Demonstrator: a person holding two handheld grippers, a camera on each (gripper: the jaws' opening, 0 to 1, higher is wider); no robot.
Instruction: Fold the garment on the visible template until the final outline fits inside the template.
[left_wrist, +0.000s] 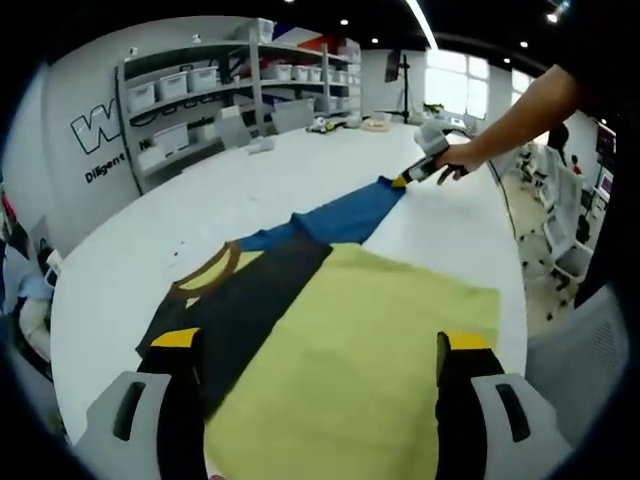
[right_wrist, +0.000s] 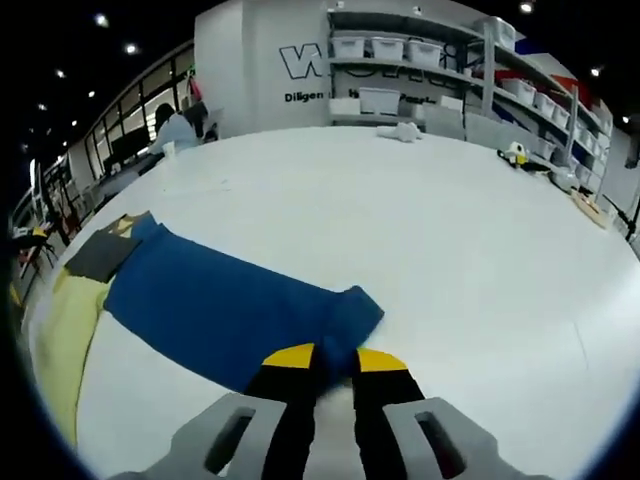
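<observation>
A black garment (left_wrist: 255, 300) with a brown collar (left_wrist: 208, 275) lies partly on a yellow-green template (left_wrist: 370, 350) on the white table (left_wrist: 230, 190). Its blue sleeve (left_wrist: 350, 215) stretches away toward my right gripper (left_wrist: 412, 175), held in a person's hand. My left gripper (left_wrist: 320, 340) hovers wide open over the template with nothing between its jaws. In the right gripper view, my right gripper (right_wrist: 333, 358) is shut on the end of the blue sleeve (right_wrist: 220, 305). Beyond it lie the black body (right_wrist: 105, 255) and the template (right_wrist: 60, 340).
Shelves with white bins (left_wrist: 190, 85) line the back wall beyond the table. Small items (left_wrist: 325, 124) sit on the far end of the table. Office chairs (left_wrist: 565, 250) stand past its right edge. A person (right_wrist: 178, 125) sits at a desk in the distance.
</observation>
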